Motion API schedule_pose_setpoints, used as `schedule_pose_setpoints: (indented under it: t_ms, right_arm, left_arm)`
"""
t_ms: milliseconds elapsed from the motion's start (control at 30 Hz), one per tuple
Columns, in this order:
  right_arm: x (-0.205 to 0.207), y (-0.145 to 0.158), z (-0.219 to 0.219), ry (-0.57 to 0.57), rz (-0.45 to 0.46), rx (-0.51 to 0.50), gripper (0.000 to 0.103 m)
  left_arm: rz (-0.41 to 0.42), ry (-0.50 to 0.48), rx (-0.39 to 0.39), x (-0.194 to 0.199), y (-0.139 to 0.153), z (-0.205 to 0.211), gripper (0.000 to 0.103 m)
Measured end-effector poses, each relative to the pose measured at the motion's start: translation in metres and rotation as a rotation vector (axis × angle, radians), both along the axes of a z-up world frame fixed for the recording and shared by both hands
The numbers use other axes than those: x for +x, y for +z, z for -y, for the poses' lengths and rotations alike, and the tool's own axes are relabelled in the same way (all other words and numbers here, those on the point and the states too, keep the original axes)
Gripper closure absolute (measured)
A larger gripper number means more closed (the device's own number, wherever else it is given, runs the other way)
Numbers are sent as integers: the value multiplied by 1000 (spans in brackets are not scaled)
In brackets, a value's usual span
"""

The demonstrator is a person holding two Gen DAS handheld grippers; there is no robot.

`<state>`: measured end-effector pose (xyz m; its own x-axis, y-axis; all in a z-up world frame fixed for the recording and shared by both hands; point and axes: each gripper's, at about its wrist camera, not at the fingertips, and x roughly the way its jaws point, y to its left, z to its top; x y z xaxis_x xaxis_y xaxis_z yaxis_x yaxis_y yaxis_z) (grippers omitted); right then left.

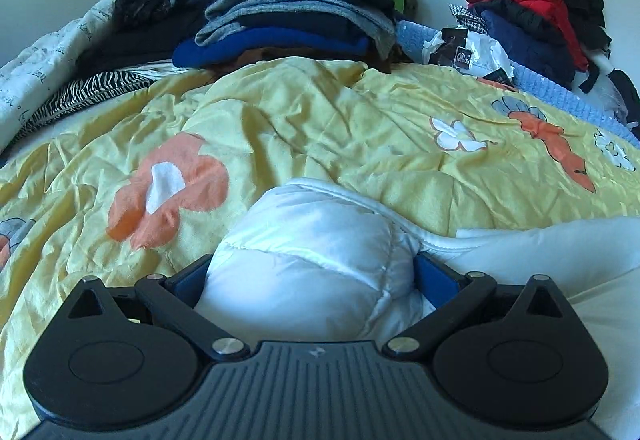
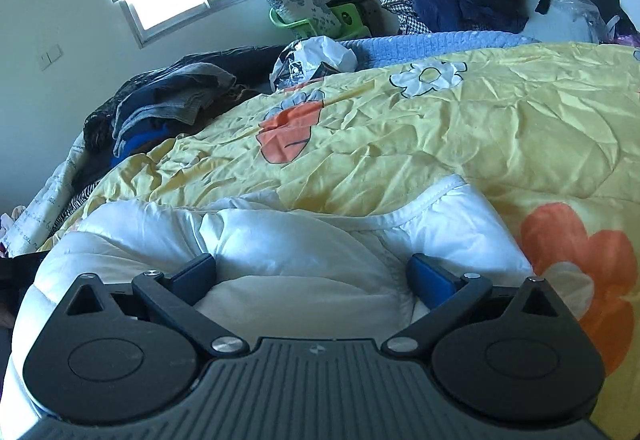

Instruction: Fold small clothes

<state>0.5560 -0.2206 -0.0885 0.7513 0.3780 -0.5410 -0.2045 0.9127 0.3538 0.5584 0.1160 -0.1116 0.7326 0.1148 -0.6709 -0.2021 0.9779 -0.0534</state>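
A white padded garment (image 1: 320, 240) lies on the yellow flowered quilt (image 1: 280, 128). My left gripper (image 1: 310, 278) stands wide open, its blue-padded fingers (image 1: 434, 276) on either side of a puffy end of the garment. In the right wrist view the same white garment (image 2: 300, 240) spreads across the near part of the quilt (image 2: 480, 120). My right gripper (image 2: 310, 274) is also wide open, its fingers (image 2: 428, 276) straddling a bulge of the garment. Neither gripper pinches the fabric.
A stack of folded dark and blue clothes (image 1: 288, 24) lies at the far side of the bed. A pile of red and navy jackets (image 1: 536, 8) stands at the far right, beside a plastic bag (image 1: 468, 48) and a light blue knit blanket (image 2: 420, 40).
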Motion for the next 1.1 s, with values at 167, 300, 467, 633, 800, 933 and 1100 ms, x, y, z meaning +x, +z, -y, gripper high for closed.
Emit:
schedule_pose_setpoints:
  t_ms: [167, 300, 467, 633, 800, 933, 1100]
  right_arm:
    - [0, -1, 0, -1, 2, 2, 3]
    - [0, 0, -3, -2, 1, -20, 3]
    - [1, 0, -5, -2, 0, -36, 3]
    - [0, 3, 0, 0, -6, -8, 3]
    - [-60, 42, 51, -168, 95, 260, 3]
    - [-148, 47, 96, -126, 92, 551, 0]
    - [-239, -1, 118, -196, -98, 639, 2]
  left_arm:
    - [1, 1, -1, 1, -1, -1, 0]
    - [2, 1, -2, 0, 1, -1, 0]
    - [4, 3, -4, 0, 1, -1, 0]
    - [121, 60, -43, -24, 19, -12, 0]
    - [430, 186, -96, -125, 74, -36, 0]
    - [463, 194, -277, -217, 82, -65, 0]
    - [350, 323, -573, -284, 40, -89, 0]
